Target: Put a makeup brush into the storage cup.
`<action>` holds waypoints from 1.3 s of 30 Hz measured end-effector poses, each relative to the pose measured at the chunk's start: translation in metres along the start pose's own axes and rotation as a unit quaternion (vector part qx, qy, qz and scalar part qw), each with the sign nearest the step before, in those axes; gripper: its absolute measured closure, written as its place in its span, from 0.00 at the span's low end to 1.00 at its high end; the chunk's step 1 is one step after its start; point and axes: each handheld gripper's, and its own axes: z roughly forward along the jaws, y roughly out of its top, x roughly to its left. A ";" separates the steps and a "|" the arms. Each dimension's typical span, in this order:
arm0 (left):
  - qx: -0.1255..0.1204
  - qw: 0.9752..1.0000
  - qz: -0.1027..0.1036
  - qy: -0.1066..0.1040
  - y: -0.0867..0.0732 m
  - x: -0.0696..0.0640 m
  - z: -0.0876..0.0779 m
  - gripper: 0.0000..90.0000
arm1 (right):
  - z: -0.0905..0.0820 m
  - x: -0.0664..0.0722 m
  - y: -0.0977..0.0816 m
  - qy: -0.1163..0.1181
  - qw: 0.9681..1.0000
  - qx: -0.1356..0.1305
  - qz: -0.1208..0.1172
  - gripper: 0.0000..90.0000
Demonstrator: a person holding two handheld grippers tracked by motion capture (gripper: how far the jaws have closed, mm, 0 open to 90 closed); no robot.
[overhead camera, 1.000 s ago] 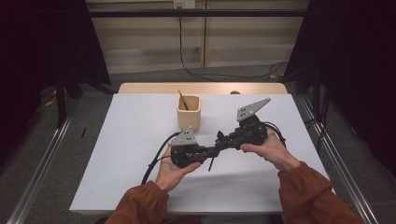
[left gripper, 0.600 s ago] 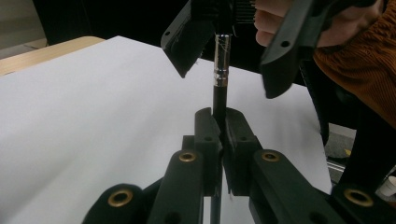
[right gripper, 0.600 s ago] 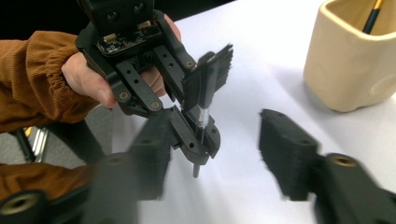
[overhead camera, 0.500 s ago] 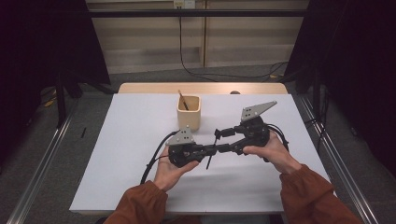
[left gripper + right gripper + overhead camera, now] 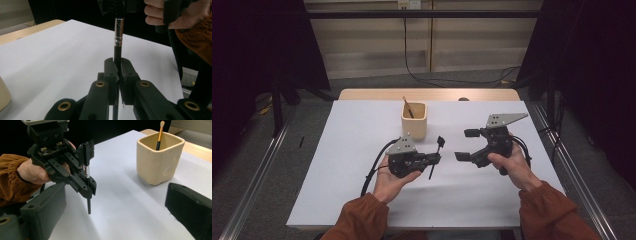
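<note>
1. White table (image 5: pixel 337 165): broad bare sheet, wooden strip along the far edge, dark floor and metal rails past both sides; plenty of open room left of the hands and along the near edge.
2. Cream cup (image 5: pixel 414 121), (image 5: pixel 158 161): upright near the far middle, well apart from both grippers, a thin orange-handled stick (image 5: pixel 159 135) leaning inside.
3. Right gripper (image 5: pixel 469 145): held above the right half of the sheet, jaws just opened and now spread wide, nothing between them; bare table showing in the gap in the right gripper view.
4. Left gripper (image 5: pixel 435 158), (image 5: pixel 87 186): held above the middle of the sheet, jaws closed tight on the black brush handle, as the left gripper view shows at the tips (image 5: pixel 117 68).
5. Black brush (image 5: pixel 435 156), (image 5: pixel 86 173): clamped mid-handle, roughly upright, bristle head up, silver collar (image 5: pixel 118 32) above the jaws, handle end hanging clear of the sheet; well apart from the right gripper, near the cup.
</note>
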 end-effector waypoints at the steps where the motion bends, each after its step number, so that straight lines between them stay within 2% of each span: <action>1: -0.001 1.000 -0.001 0.002 0.000 0.000 -0.001 0.95 | -0.001 0.000 -0.001 -0.003 1.000 -0.002 0.003 0.03; 4: -0.001 1.000 0.000 0.004 0.001 0.001 -0.004 0.95 | -0.003 0.001 -0.006 -0.008 1.000 -0.002 0.002 0.05; 8: -0.004 1.000 -0.006 0.011 0.002 0.003 -0.009 0.95 | -0.009 0.000 -0.012 -0.012 1.000 -0.021 0.003 0.04; 12: -0.006 1.000 -0.005 0.017 0.004 0.004 -0.015 0.95 | -0.013 -0.001 -0.022 -0.017 1.000 -0.018 0.011 0.04; 15: -0.006 1.000 0.003 0.024 0.005 0.003 -0.020 0.95 | -0.019 -0.001 -0.028 -0.031 0.999 -0.019 0.019 0.04; 19: -0.011 1.000 0.001 0.026 0.008 0.004 -0.025 0.95 | -0.026 -0.003 -0.038 -0.051 0.998 -0.026 0.026 0.04; 22: -0.016 0.999 -0.002 0.032 0.009 0.006 -0.028 0.95 | -0.031 -0.003 -0.044 -0.071 0.997 -0.029 0.026 0.04; 24: -0.018 0.999 -0.004 0.035 0.010 0.008 -0.030 0.95 | -0.033 -0.002 -0.048 -0.085 0.995 -0.045 0.021 0.04; 29: -0.022 0.999 -0.006 0.039 0.011 0.011 -0.035 0.95 | -0.038 0.002 -0.060 -0.112 0.992 -0.058 0.015 0.03; 32: -0.028 0.999 -0.004 0.045 0.013 0.012 -0.040 0.95 | -0.043 0.003 -0.069 -0.124 0.990 -0.060 0.020 0.03; 39: -0.043 0.997 -0.012 0.056 0.021 0.017 -0.050 0.95 | -0.055 0.004 -0.088 -0.156 0.986 -0.058 0.032 0.04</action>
